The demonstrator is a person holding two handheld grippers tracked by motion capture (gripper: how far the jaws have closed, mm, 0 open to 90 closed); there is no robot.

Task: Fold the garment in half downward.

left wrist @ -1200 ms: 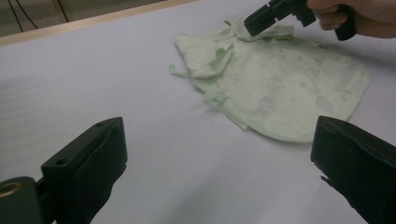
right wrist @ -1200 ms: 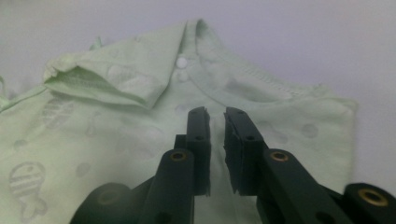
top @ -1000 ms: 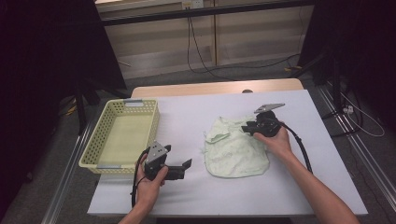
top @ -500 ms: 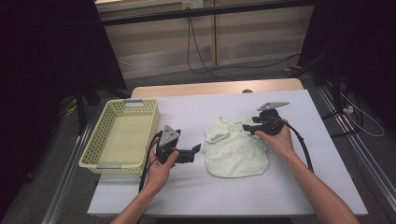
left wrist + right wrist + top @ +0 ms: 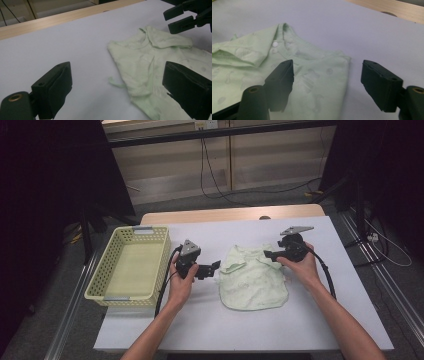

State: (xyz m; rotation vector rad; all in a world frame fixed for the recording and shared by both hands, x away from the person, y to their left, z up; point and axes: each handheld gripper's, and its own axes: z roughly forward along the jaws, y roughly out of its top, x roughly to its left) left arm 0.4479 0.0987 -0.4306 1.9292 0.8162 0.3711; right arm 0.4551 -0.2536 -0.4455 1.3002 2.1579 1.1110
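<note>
My white table (image 5: 210,330) carries a yellow basket (image 5: 131,270) at its left edge. The pale green baby garment (image 5: 254,281) lies flat mid-table (nothing blocking it). My left gripper (image 5: 214,268) hangs spread beside its left edge; my right gripper (image 5: 268,254), jaws just widened, grips nothing above its collar.

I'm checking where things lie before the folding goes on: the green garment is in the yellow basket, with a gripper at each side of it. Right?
Not quite. The garment lies flat on the table, to the right of the basket, which holds nothing; the high view shows this. The left gripper and right gripper are indeed at its two sides.
</note>
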